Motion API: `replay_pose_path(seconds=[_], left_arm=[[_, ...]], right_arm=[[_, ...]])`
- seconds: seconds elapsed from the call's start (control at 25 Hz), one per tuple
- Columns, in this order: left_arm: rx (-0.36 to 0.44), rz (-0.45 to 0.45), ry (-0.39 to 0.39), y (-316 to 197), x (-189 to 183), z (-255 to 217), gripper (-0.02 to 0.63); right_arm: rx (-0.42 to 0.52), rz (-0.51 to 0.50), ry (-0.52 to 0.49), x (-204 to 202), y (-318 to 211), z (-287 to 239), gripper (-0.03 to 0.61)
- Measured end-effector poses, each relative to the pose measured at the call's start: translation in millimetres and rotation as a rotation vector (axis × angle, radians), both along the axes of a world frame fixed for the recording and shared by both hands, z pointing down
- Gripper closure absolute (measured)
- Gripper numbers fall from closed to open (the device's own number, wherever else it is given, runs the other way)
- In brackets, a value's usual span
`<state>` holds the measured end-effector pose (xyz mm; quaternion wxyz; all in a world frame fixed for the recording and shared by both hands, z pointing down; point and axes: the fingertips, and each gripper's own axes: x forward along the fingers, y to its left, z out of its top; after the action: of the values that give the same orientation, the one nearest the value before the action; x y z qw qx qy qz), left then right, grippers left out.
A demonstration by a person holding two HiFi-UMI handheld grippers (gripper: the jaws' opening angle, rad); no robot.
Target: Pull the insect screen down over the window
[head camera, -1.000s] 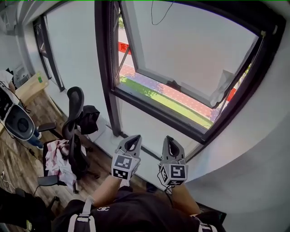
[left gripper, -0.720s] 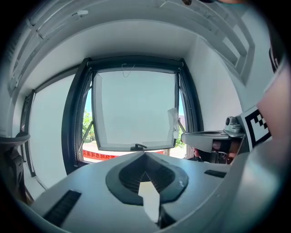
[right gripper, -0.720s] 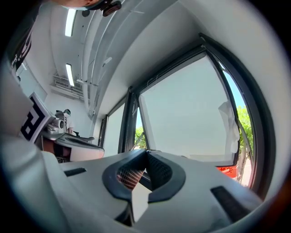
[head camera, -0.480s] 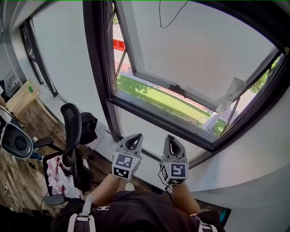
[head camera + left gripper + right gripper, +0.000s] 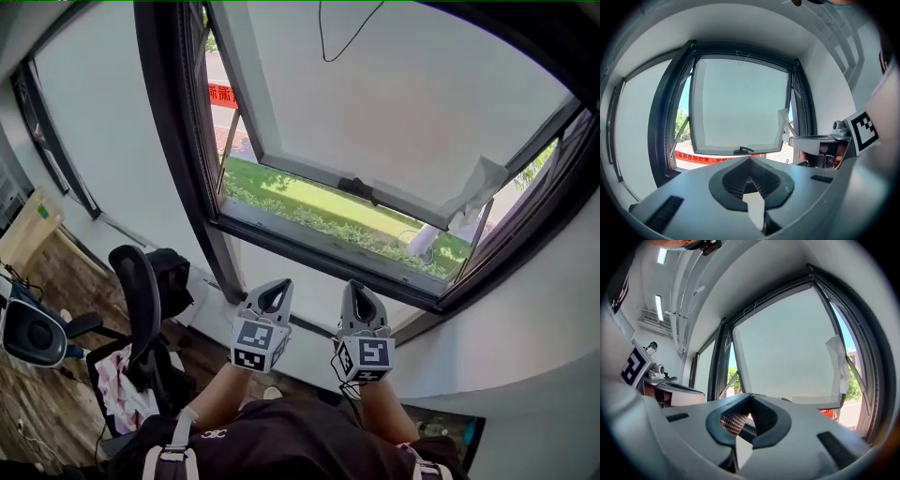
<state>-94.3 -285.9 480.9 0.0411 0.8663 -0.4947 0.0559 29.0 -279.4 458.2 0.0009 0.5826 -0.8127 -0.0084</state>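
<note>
A dark-framed window (image 5: 202, 178) fills the wall ahead, and its white sash (image 5: 394, 103) is tilted open outward, with a black handle (image 5: 359, 187) on the lower rail. A thin cord (image 5: 323, 37) hangs in a loop from the top of the opening. No screen mesh shows across the opening. My left gripper (image 5: 275, 289) and right gripper (image 5: 359, 294) are held side by side below the sill, both shut and empty, apart from the window. The left gripper (image 5: 750, 159) faces the sash (image 5: 740, 108). In the right gripper view its own jaws (image 5: 750, 397) also point at the sash (image 5: 787, 362).
A black office chair (image 5: 141, 300) with clothes (image 5: 117, 389) piled on it stands on the wood floor at lower left. A wooden desk (image 5: 28, 234) stands farther left. A crumpled white sheet (image 5: 478, 187) clings to the sash's right corner. Grass and a path lie outside.
The head view has swung left and up, so the window looks larger and the chair has slid toward the lower left. Both grippers stay shut in the same spot in view.
</note>
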Motion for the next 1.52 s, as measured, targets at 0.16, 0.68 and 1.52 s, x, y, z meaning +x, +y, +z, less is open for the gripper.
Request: replay_pose_path(seconds=[0.16, 0.68, 1.52], left_arm=[[0.011, 0.004, -0.003, -7.6, 11.2, -3.9, 0.601], [0.037, 0.11, -0.026, -32.9, 89.7, -10.7, 0.601], [0.342, 0.33, -1.132, -52.9, 96.2, 30.8, 0.6]], right_arm=[[0.012, 0.006, 0.021, 11.7, -8.1, -4.6, 0.574], [0.049, 0.09, 0.087, 82.5, -14.7, -19.7, 0.574], [-0.256, 0.021, 1.182, 134.9, -14.9, 62.7, 0.574]])
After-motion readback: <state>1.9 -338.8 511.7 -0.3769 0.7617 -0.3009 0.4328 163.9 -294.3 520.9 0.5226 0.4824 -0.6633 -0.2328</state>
